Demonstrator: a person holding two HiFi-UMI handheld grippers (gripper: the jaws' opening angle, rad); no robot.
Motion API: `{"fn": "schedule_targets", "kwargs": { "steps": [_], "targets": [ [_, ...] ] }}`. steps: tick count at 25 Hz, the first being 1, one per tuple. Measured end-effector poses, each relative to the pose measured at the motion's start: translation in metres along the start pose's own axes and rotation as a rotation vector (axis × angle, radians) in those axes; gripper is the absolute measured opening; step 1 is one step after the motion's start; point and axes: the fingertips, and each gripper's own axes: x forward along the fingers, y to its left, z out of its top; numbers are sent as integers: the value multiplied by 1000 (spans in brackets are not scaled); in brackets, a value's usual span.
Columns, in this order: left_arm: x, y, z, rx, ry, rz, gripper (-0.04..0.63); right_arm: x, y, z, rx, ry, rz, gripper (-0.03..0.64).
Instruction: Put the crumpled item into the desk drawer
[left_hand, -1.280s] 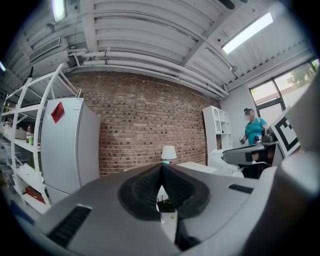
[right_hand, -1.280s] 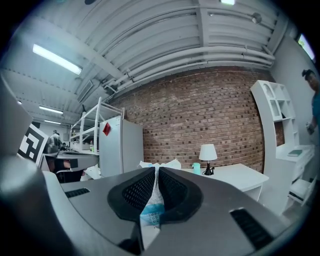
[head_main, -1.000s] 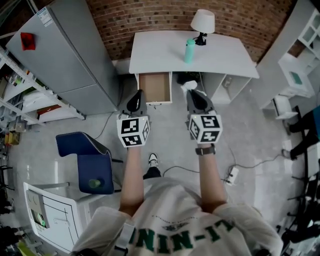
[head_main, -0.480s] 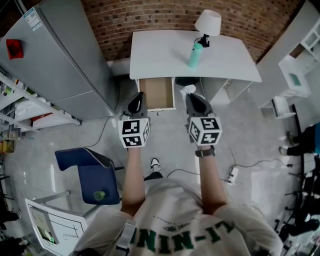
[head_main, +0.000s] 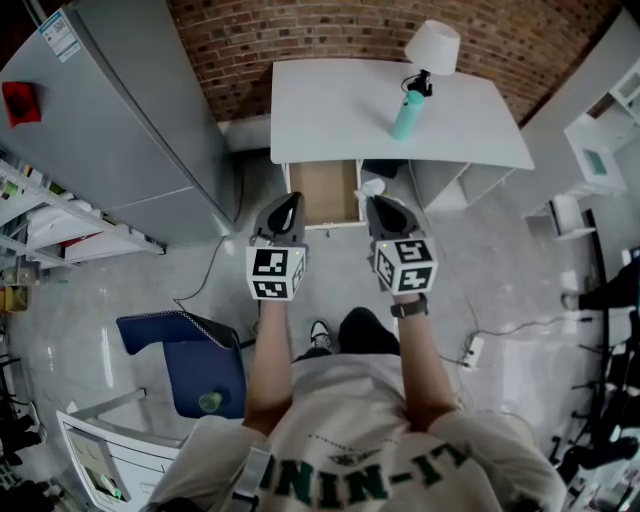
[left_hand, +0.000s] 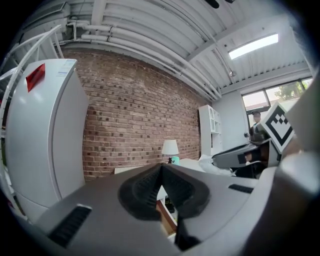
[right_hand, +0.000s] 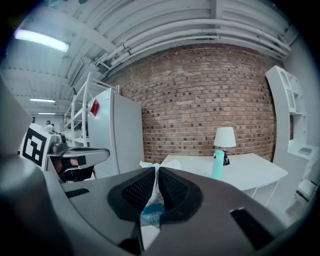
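Right gripper (head_main: 378, 203) pinches the crumpled paper (head_main: 371, 187) just beside the open drawer (head_main: 325, 192) of the desk (head_main: 340, 100); left gripper (head_main: 288, 202) hangs near it, jaws pressed together, empty

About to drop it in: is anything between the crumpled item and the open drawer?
Nothing visible. The drawer stands open, and the crumpled item, in the right gripper jaws, hangs just beyond its right edge.

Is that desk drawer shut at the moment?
No, in the head view the drawer stands pulled out from under the white desk, its brown inside open to the camera.
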Motion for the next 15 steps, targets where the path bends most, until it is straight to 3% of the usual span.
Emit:
{"fn": "schedule_targets", "kwargs": {
  "steps": [15],
  "targets": [
    [70, 28, -44, -75, 71, 19, 0, 88, -17, -54, 45, 166, 109, 21]
  ]
}}
